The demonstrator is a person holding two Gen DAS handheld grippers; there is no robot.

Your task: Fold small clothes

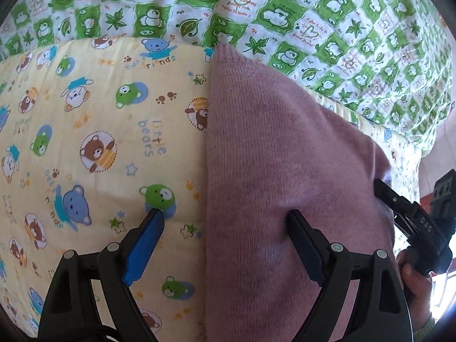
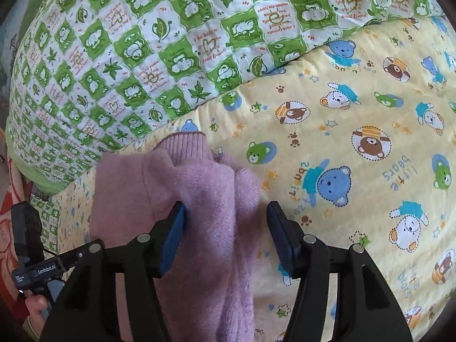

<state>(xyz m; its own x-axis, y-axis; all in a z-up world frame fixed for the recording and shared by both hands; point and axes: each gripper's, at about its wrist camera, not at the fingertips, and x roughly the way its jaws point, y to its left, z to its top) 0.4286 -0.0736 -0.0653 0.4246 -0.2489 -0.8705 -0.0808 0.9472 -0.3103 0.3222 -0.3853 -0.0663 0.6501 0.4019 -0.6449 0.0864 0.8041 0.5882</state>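
A pink sweater (image 1: 279,171) lies folded on a yellow bear-print sheet (image 1: 85,142) on a bed. The left claw (image 1: 225,213) is spread wide and holds nothing: one finger over the sheet left of the sweater's edge, the other over the sweater. The right claw (image 2: 225,208) is also wide open and empty, above the sweater (image 2: 199,199). Beyond the sweater lies a green checked quilt (image 2: 128,57).
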